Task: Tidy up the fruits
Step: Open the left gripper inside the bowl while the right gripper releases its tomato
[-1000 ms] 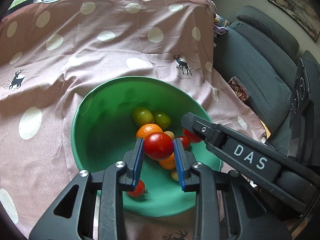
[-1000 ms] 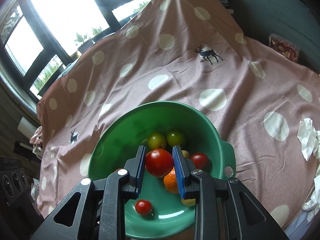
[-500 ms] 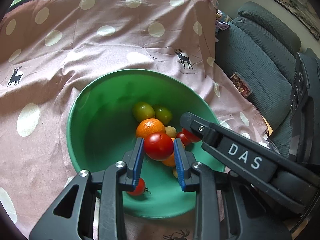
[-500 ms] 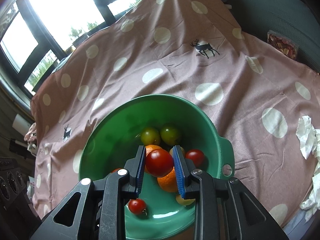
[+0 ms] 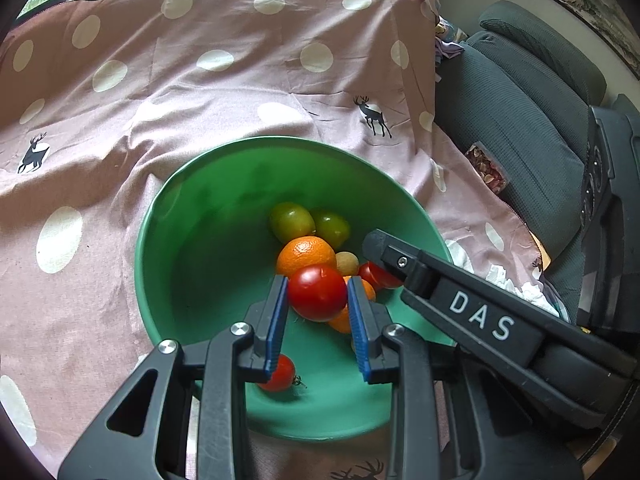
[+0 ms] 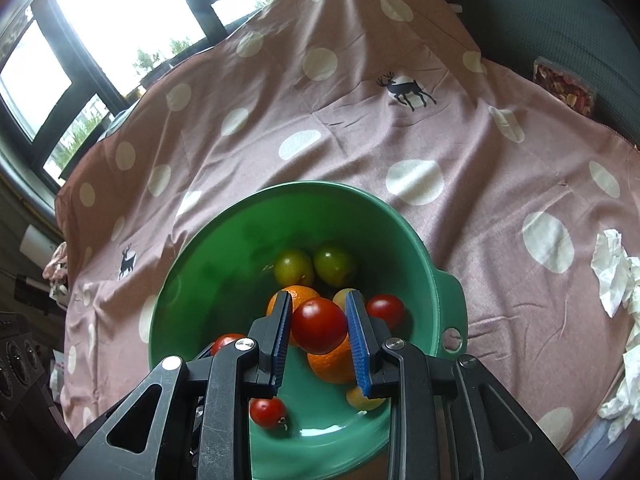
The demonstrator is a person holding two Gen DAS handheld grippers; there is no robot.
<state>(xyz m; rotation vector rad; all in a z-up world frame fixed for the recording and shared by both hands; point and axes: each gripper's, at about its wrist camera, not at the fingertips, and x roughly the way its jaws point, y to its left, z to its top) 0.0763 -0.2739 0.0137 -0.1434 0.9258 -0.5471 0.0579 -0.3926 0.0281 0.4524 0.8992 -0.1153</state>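
Observation:
A green bowl (image 5: 168, 248) (image 6: 188, 280) on the pink spotted cloth holds two green fruits (image 5: 291, 222), oranges (image 5: 306, 256), small red tomatoes (image 5: 280, 374) and a yellowish fruit (image 5: 347, 263). My left gripper (image 5: 318, 300) is shut on a red tomato (image 5: 318, 293) over the bowl. My right gripper (image 6: 320, 332) is shut on another red tomato (image 6: 319, 325) over the bowl. The right gripper's body, marked DAS (image 5: 480, 320), crosses the left wrist view.
A grey sofa (image 5: 520, 92) stands to the right with a snack packet (image 5: 486, 166) on it. Crumpled white tissue (image 6: 612, 272) lies on the cloth at the right. Windows (image 6: 100, 32) are behind the table.
Both grippers have moved slightly lower and closer over the bowl, each still holding its tomato. The fruits in the bowl have not moved.

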